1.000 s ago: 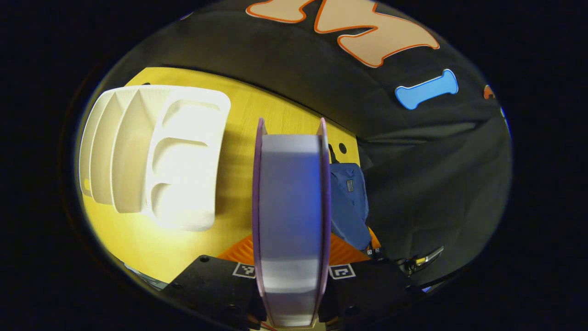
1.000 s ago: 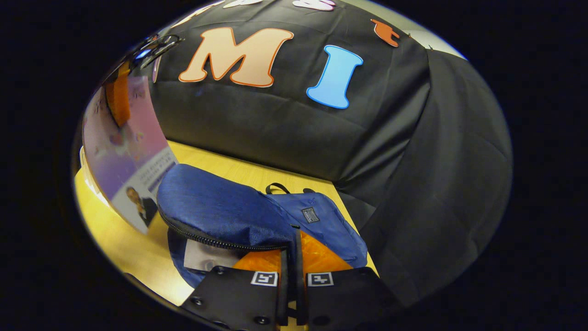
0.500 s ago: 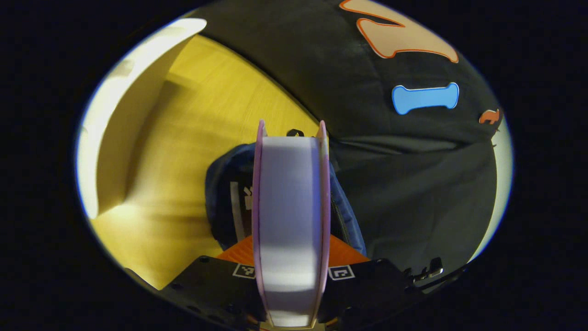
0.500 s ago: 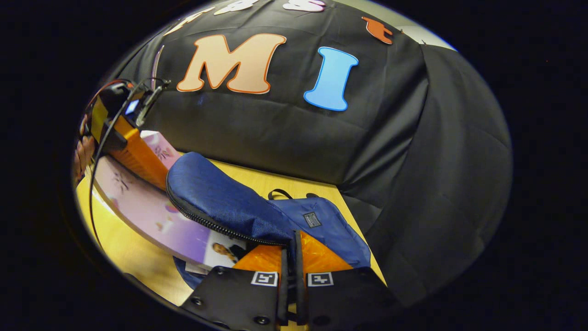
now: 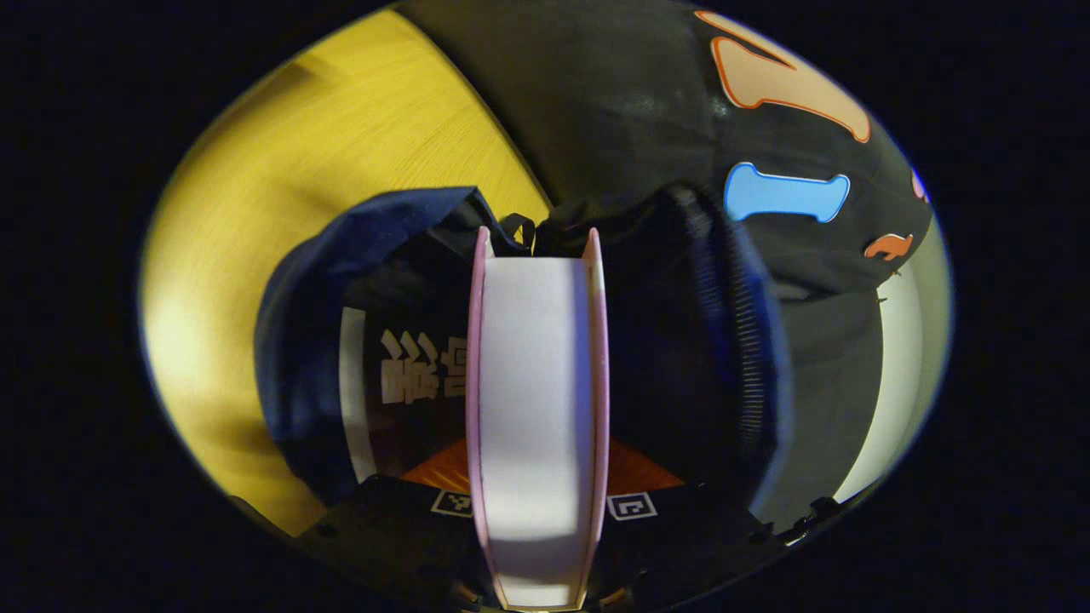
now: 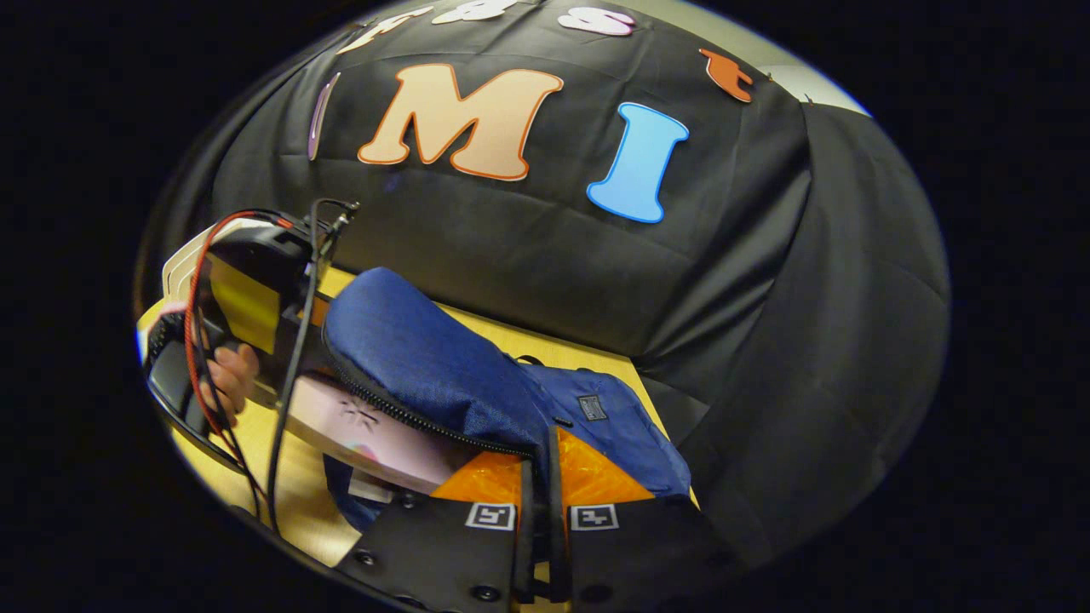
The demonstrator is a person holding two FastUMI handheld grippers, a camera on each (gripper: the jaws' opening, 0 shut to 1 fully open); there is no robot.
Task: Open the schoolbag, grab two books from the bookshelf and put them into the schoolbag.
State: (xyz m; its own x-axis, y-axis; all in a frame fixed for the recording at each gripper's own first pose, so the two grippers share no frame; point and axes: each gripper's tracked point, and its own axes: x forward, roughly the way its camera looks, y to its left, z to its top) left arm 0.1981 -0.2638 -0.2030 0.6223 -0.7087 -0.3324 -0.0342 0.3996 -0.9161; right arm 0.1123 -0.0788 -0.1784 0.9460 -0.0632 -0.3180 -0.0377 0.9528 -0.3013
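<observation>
Blue fabric now rings the left gripper view — 1 s ago that camera looked across the worktop at the white bookshelf w/ the schoolbag small behind the book; half a sec ago the bag was closer, mouth just opening ahead. Now the pink-covered book (image 5: 535, 409) has its front edge inside the open mouth of the blue schoolbag (image 5: 294, 332), so the second insert looks nearly done, only the push-in and release left, by my read

Left gripper (image 5: 536, 511): jaws clamped on that book, one on each cover. Right gripper (image 6: 536, 485): jaws together, pinching the bag's zipped flap (image 6: 426, 375) and holding it lifted — same hold as 1 s ago, flap a bit higher. In the right gripper view the left gripper's body (image 6: 247, 298) and the hand (image 6: 226, 375) on it have come in close beside the bag, book (image 6: 375, 430) sliding under the flap

Count: books 2 — one in the jaws, one w/ a dark cover (image 5: 400, 383) already lying in the bag. Schoolbag 1. Grippers 2. Yellow wood worktop (image 5: 341, 128) 1
</observation>
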